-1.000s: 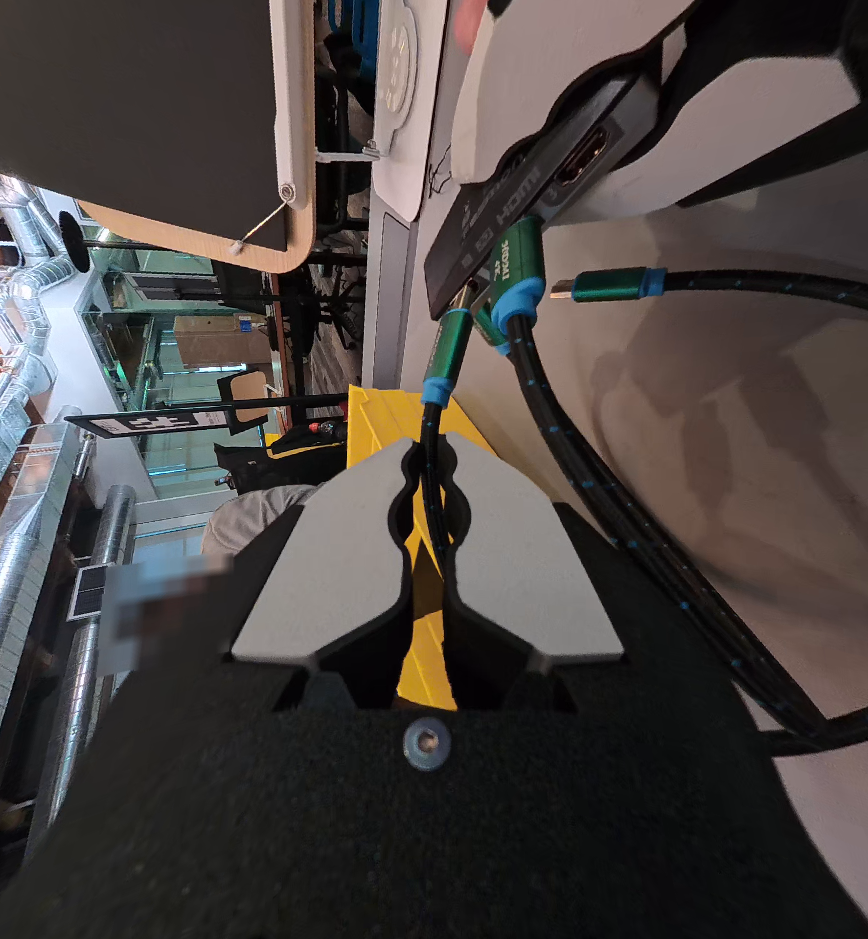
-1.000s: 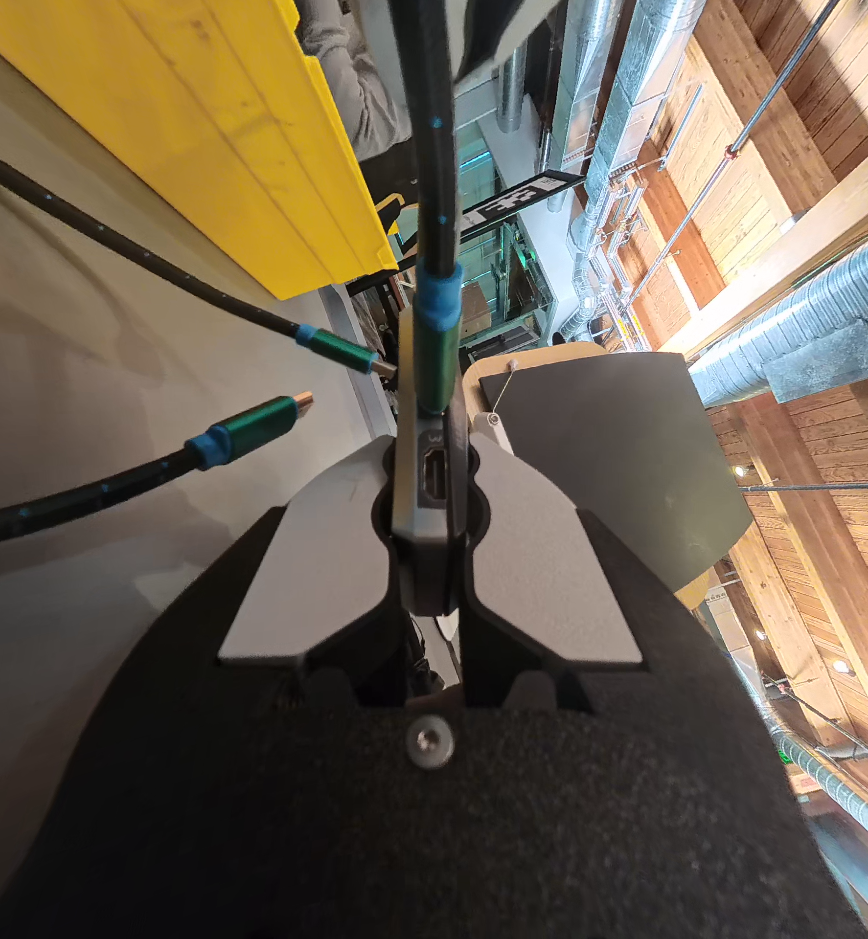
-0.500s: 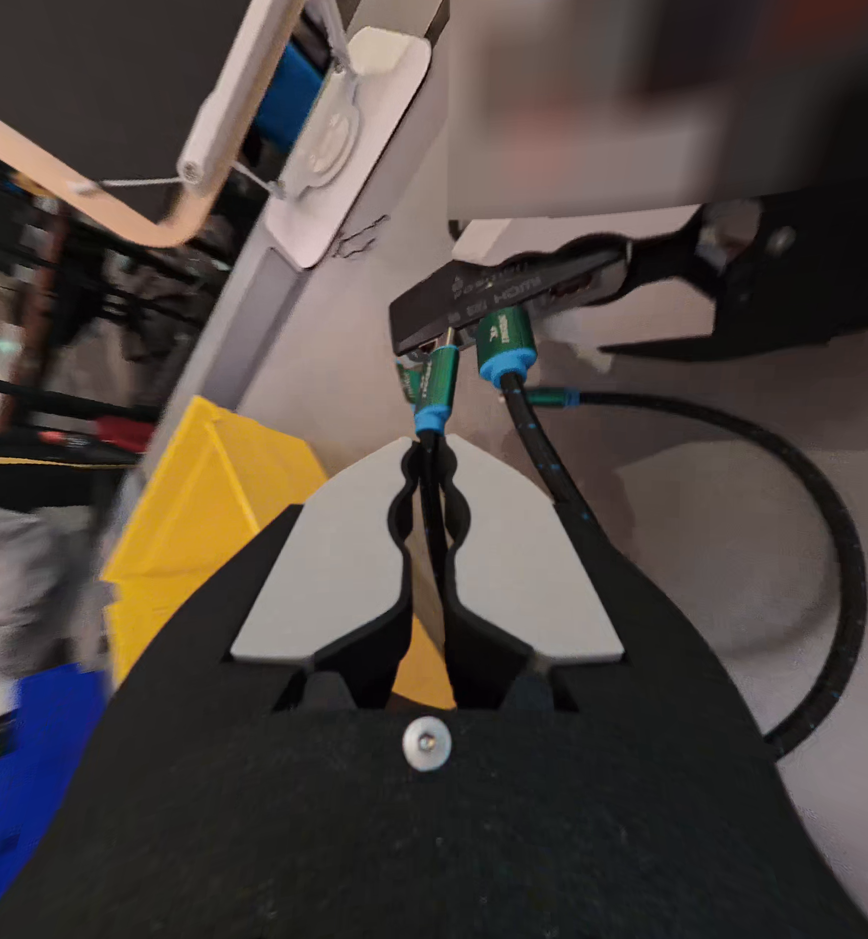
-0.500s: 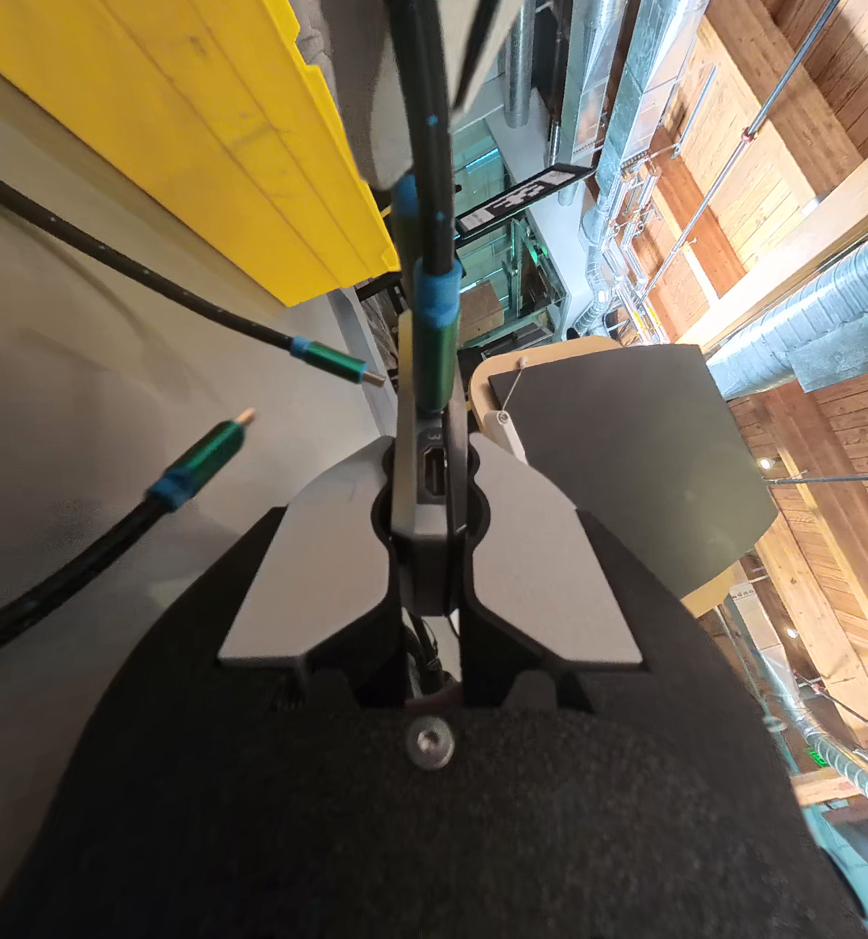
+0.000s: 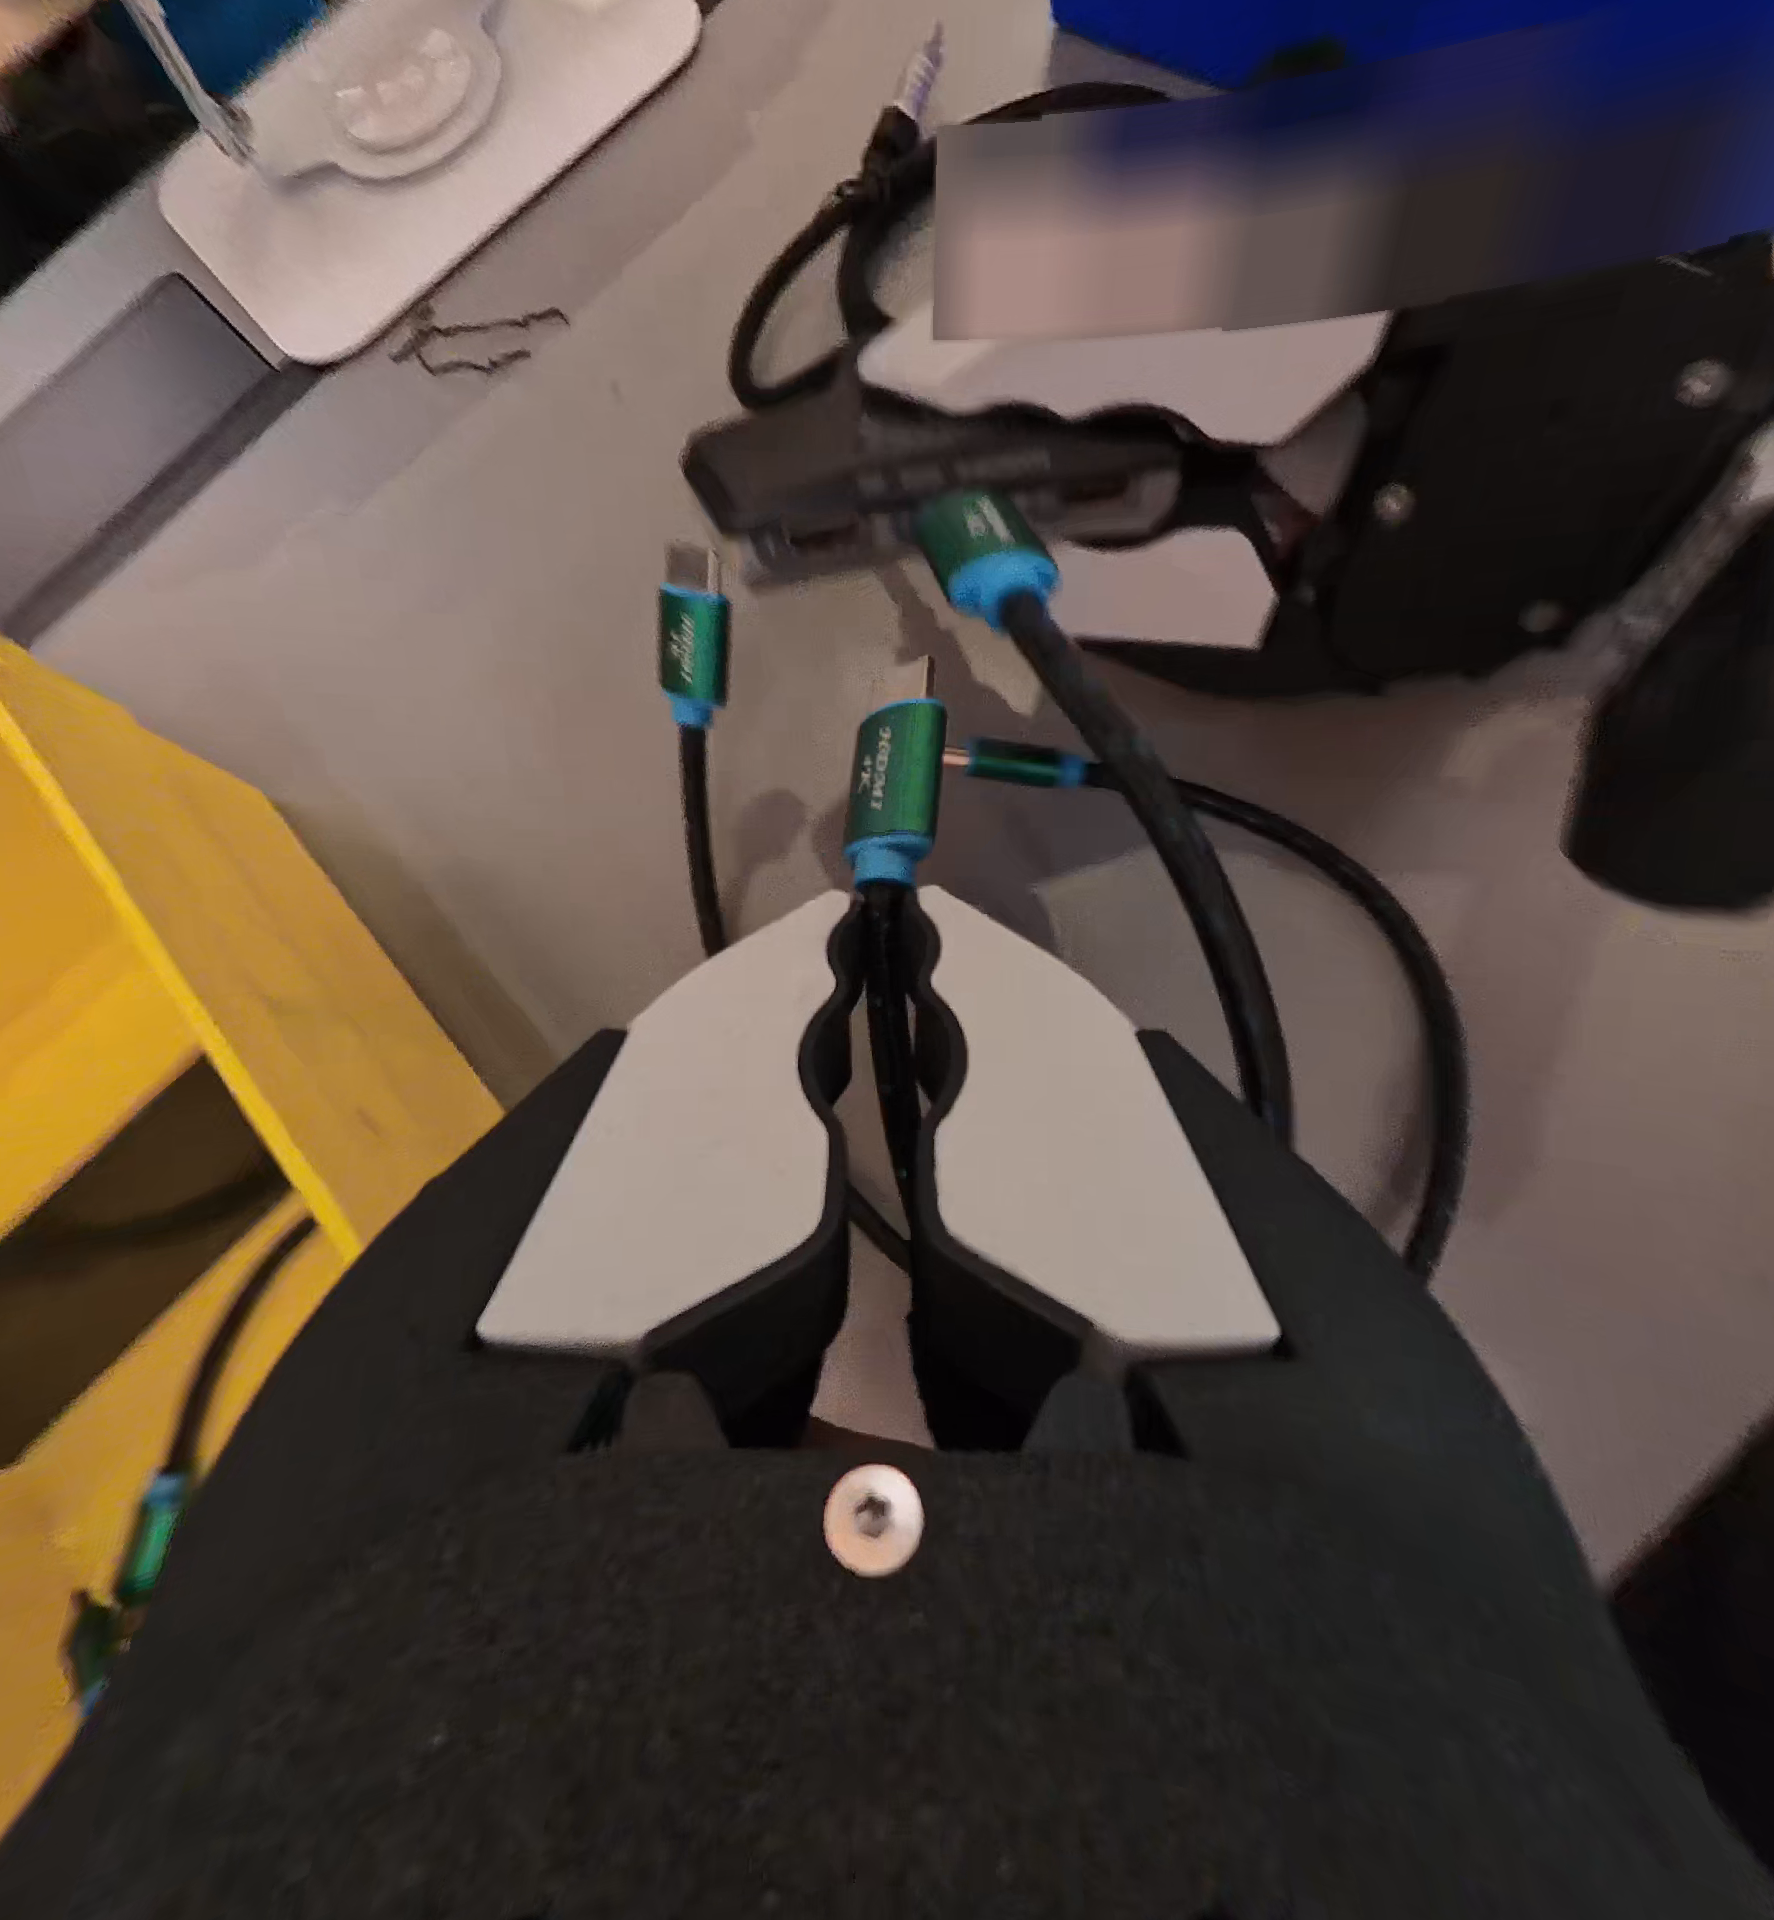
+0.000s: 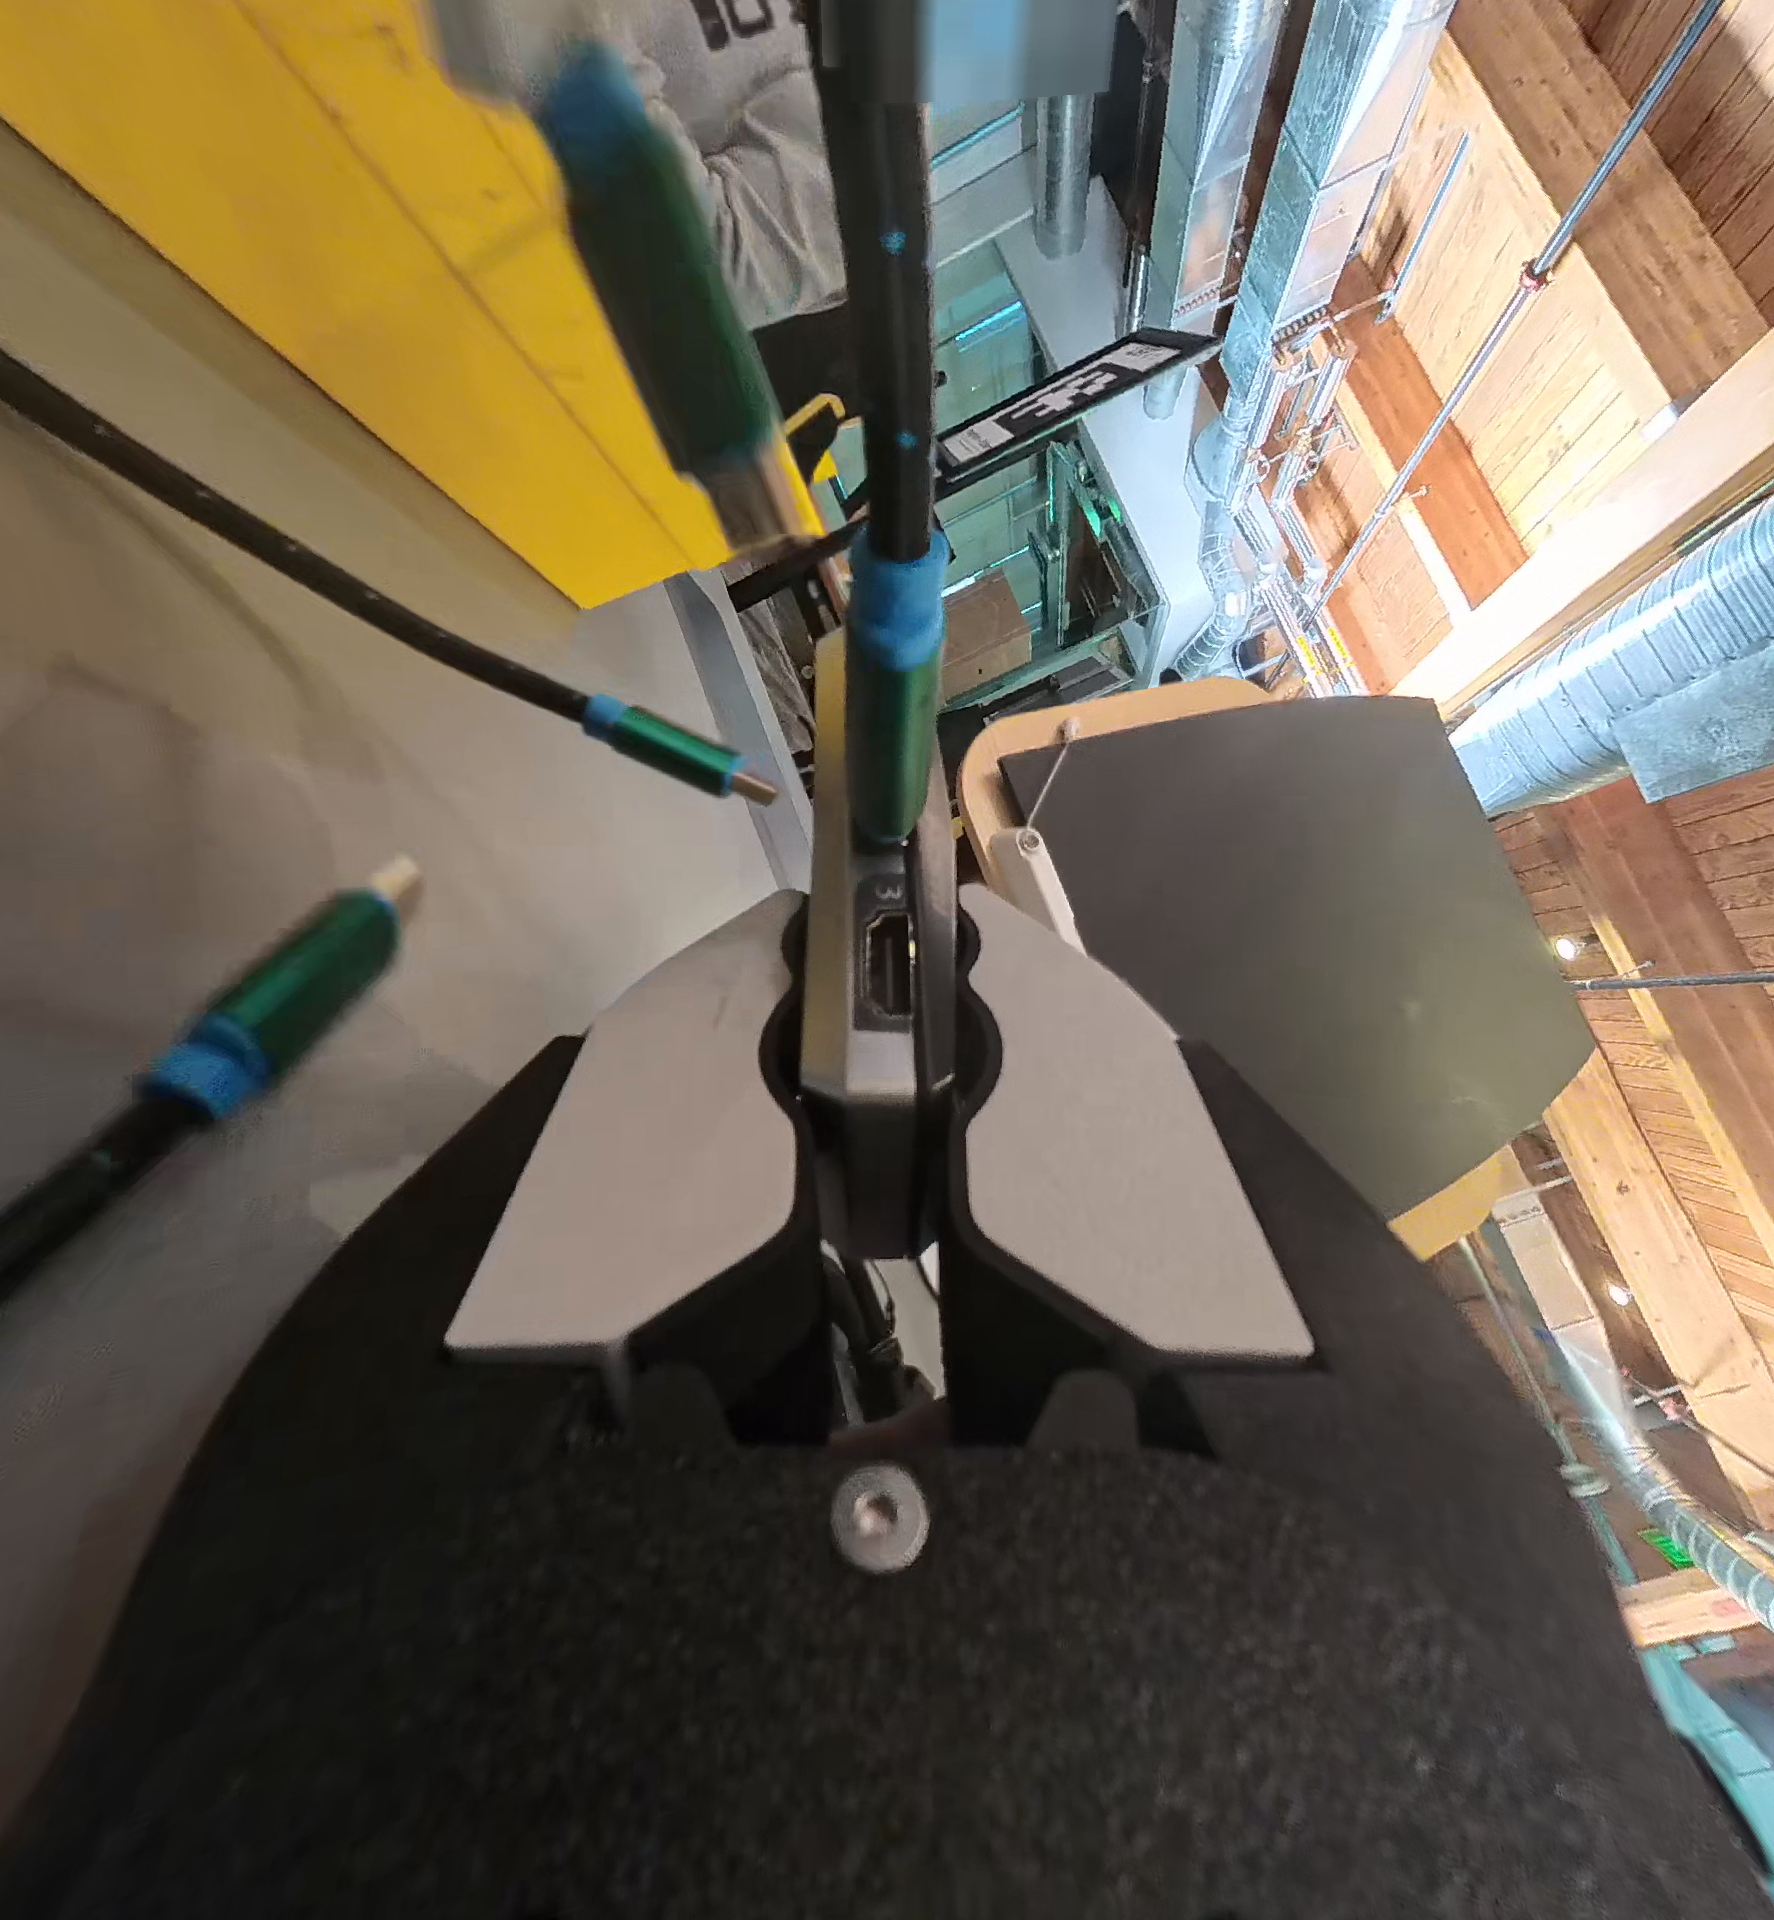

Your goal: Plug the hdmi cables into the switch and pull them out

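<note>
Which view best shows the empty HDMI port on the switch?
The right wrist view: the empty port faces the camera, sharp, between the right gripper fingers holding the switch. In the left wrist view the switch is farther off, blurred, its ports indistinct.

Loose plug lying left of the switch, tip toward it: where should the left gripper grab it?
Probably on the green metal shell, fingers closing across its flat faces, coming from the cable end behind the blue collar. The shell is rigid and flat-sided; its tip points at the switch, so that approach keeps the contacts free.
</note>
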A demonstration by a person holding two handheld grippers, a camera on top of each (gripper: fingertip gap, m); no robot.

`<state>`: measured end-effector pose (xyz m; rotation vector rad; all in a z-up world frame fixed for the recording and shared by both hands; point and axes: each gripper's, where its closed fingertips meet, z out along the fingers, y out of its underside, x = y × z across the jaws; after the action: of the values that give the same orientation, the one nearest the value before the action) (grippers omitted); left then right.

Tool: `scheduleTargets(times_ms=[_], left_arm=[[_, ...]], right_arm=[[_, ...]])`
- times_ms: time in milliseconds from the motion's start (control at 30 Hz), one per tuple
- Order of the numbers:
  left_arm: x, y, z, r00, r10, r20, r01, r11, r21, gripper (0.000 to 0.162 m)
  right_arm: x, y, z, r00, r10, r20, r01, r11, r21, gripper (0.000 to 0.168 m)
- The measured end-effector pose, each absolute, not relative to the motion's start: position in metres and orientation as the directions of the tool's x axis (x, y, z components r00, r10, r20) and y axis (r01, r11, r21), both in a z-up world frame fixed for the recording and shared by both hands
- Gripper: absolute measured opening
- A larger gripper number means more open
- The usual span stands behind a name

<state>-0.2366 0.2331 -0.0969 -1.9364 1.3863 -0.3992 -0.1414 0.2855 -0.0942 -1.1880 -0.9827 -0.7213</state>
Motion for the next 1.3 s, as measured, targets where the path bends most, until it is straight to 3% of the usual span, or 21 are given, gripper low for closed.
scheduleTargets(times_ms=[133, 333, 467, 700, 800, 1000, 1133, 1167, 1200, 1300], left_arm=[[-0.281, 0.193, -0.112, 0.458, -0.889, -0.003, -0.61, -0.312, -0.729, 0.006], [-0.328, 0.155, -0.146, 0.571, -0.72, 0.394, -0.313, -0.635, -0.707, 0.006], [-0.338, 0.163, -0.144, 0.601, -0.661, 0.45, -0.216, -0.676, -0.704, 0.008], [-0.357, 0.161, -0.134, 0.565, -0.573, 0.594, -0.034, -0.736, -0.677, 0.026], [-0.357, 0.161, -0.141, 0.551, -0.566, 0.612, -0.068, -0.762, -0.644, 0.026], [-0.344, 0.158, -0.181, 0.57, -0.623, 0.536, -0.352, -0.774, -0.526, 0.029], [-0.335, 0.158, -0.183, 0.546, -0.593, 0.592, -0.355, -0.804, -0.478, 0.022], [-0.333, 0.157, -0.185, 0.538, -0.585, 0.607, -0.352, -0.81, -0.469, 0.009], [-0.331, 0.156, -0.184, 0.523, -0.577, 0.627, -0.341, -0.816, -0.466, 0.006], [-0.332, 0.162, -0.173, 0.497, -0.603, 0.623, -0.301, -0.794, -0.528, 0.006]], right_arm=[[-0.133, 0.285, -0.087, 0.515, 0.041, 0.856, 0.82, 0.27, -0.506, 0.023], [-0.128, 0.287, -0.08, 0.6, 0.057, 0.798, 0.755, 0.287, -0.589, 0.023], [-0.129, 0.286, -0.081, 0.589, 0.055, 0.806, 0.766, 0.28, -0.579, 0.023], [-0.13, 0.287, -0.083, 0.588, 0.064, 0.806, 0.766, 0.274, -0.581, 0.023], [-0.13, 0.287, -0.084, 0.59, 0.073, 0.804, 0.764, 0.271, -0.586, 0.023], [-0.131, 0.288, -0.086, 0.589, 0.089, 0.803, 0.763, 0.266, -0.589, 0.023], [-0.132, 0.289, -0.087, 0.591, 0.101, 0.801, 0.761, 0.262, -0.594, 0.023], [-0.132, 0.289, -0.088, 0.592, 0.103, 0.799, 0.76, 0.26, -0.596, 0.023], [-0.132, 0.289, -0.088, 0.593, 0.106, 0.798, 0.758, 0.259, -0.598, 0.023], [-0.132, 0.289, -0.088, 0.595, 0.108, 0.797, 0.756, 0.261, -0.6, 0.023]])
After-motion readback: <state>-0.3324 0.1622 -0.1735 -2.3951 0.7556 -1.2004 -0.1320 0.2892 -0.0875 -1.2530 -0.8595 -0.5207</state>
